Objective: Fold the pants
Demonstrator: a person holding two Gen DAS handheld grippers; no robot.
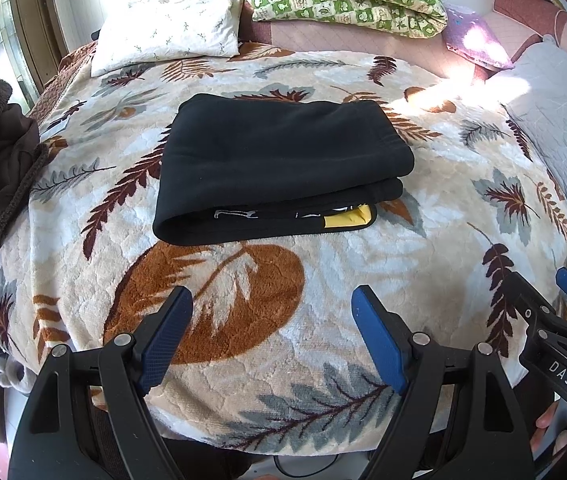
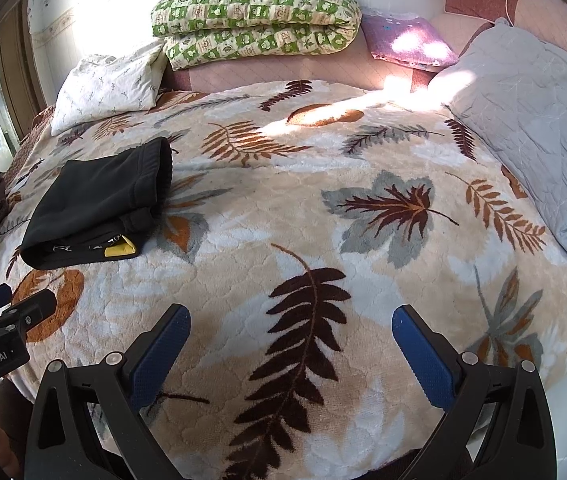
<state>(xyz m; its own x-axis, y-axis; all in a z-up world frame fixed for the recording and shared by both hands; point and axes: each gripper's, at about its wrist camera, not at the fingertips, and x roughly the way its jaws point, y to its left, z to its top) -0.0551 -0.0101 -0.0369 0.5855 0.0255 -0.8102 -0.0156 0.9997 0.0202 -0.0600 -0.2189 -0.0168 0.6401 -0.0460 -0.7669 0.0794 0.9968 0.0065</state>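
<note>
The black fleece pants (image 1: 279, 168), folded into a thick rectangle with a yellow patch (image 1: 349, 218) showing at one corner, lay flat on the leaf-patterned plush blanket (image 1: 243, 312) covering the bed. The left tool (image 1: 271, 336) hovered released near the bed's edge, well short of the pants; the right tool (image 2: 291, 354) was likewise spread wide, grasping nothing.

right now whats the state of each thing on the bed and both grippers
black pants: folded into a flat stack, lying on the blanket, yellow patch showing at the near edge
leaf blanket: spread over the bed
green quilt: folded, at the head of the bed
left gripper: open, empty
right gripper: open, empty
</note>
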